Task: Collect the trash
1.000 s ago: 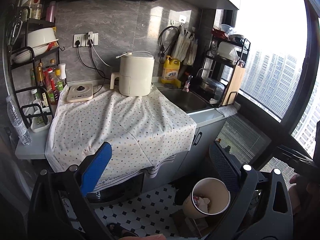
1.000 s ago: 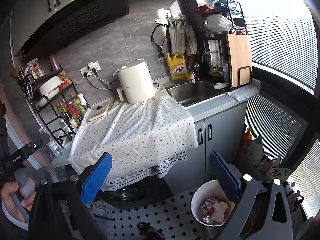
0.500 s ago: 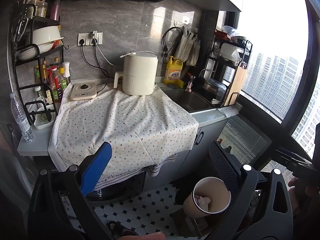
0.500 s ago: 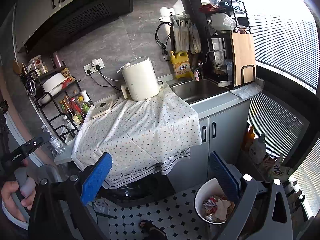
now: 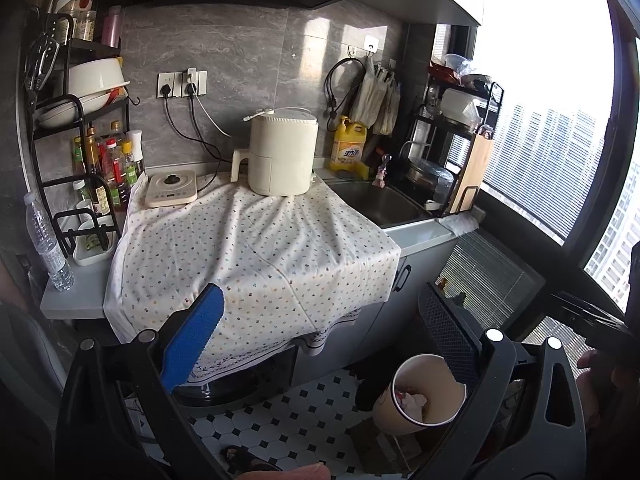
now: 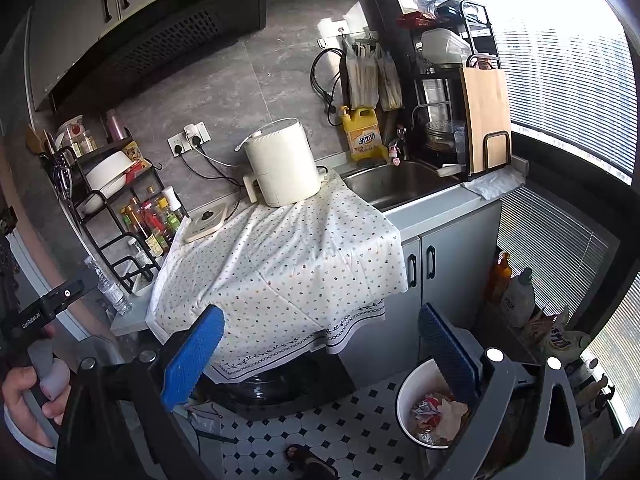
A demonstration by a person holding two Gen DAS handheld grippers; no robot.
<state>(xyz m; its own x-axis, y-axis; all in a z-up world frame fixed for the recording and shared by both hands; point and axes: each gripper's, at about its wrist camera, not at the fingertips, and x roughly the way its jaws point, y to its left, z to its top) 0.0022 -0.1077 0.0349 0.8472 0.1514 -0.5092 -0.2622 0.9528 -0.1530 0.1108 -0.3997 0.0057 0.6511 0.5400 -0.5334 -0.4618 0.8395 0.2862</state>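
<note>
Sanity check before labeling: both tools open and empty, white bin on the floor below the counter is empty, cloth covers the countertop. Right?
Not quite: the white bin is not empty. The right wrist view shows crumpled wrappers and paper inside it. The rest holds: the left tool and right tool are both open with nothing between their fingers, and the dotted cloth covers the countertop.

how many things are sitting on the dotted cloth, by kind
white air fryer: 1
small induction cooker: 1
total on the dotted cloth: 2
</note>
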